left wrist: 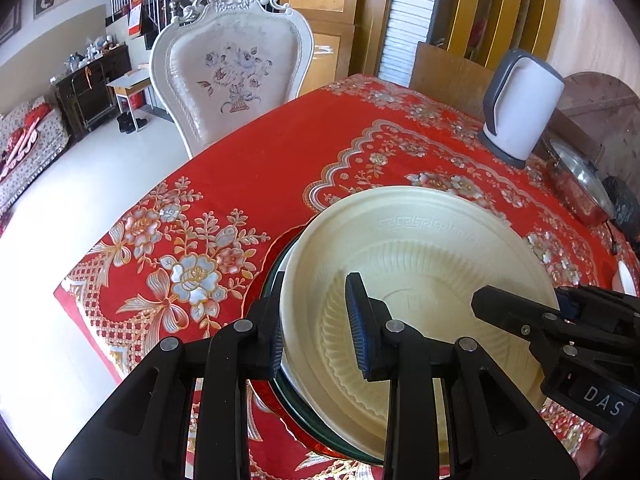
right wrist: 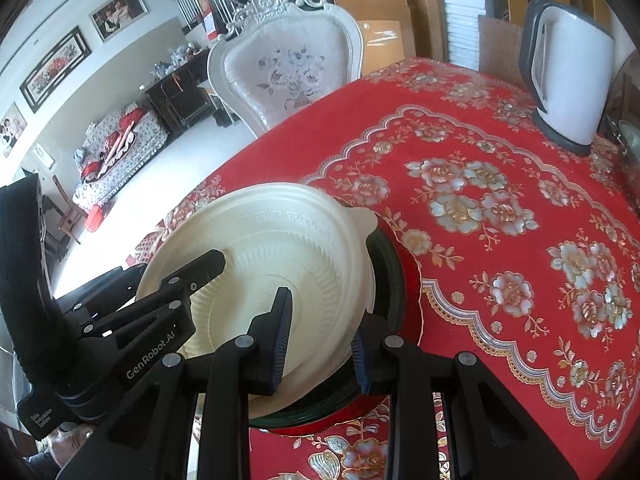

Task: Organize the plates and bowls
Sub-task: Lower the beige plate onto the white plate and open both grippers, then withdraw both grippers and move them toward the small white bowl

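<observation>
A cream plastic bowl is held between both grippers over a dark green plate and a red plate on the red floral tablecloth. I cannot tell whether the bowl touches the green plate. My left gripper is shut on the bowl's left wall, one pad inside and one outside. My right gripper is shut on the bowl's right wall in the same way. Each wrist view also shows the other gripper at the bowl's opposite side.
A white kettle stands at the table's far right corner. Beside it lies a metal-lidded pot. A white ornate chair stands at the far side. The table edge drops to the floor on the left.
</observation>
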`<state>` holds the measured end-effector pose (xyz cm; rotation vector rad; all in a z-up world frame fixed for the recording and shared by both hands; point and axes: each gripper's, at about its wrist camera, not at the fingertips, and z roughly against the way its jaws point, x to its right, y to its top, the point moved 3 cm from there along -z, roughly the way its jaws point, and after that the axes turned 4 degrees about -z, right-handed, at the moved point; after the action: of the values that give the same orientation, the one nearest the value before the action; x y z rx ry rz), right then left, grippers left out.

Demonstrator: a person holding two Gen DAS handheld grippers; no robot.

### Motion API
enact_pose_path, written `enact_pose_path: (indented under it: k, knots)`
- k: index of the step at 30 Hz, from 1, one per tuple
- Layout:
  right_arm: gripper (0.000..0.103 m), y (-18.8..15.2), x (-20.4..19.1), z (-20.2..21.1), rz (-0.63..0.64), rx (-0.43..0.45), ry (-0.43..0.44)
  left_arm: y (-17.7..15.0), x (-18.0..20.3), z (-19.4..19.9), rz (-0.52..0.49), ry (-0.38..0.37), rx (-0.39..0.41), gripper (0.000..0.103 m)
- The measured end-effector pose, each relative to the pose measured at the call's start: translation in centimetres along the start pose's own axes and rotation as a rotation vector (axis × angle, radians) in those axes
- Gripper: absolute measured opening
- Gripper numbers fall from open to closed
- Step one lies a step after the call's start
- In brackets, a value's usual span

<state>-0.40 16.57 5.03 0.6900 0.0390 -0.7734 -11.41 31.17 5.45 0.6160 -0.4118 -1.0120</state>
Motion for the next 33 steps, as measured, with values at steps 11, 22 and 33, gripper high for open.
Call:
enact_pose_path:
  k: [11,22,33]
  knots:
    - [0.028,-0.3,-0.2,-0.6,0.016,-0.019,-0.032,0.1,0.2,0.3,-0.020,0.043,0.050,0.028]
    - [0.032,0.1,0.0,0.1,0.037,0.016,-0.097,0.5,0.5,0.8,-0.028,0.044,0.075,0.029]
    - [0.032,-0.1,1.5,2.0,-0.011,0.064,-0.082,0.8,1.6,2.0,-0.036,0.028,0.114,0.056]
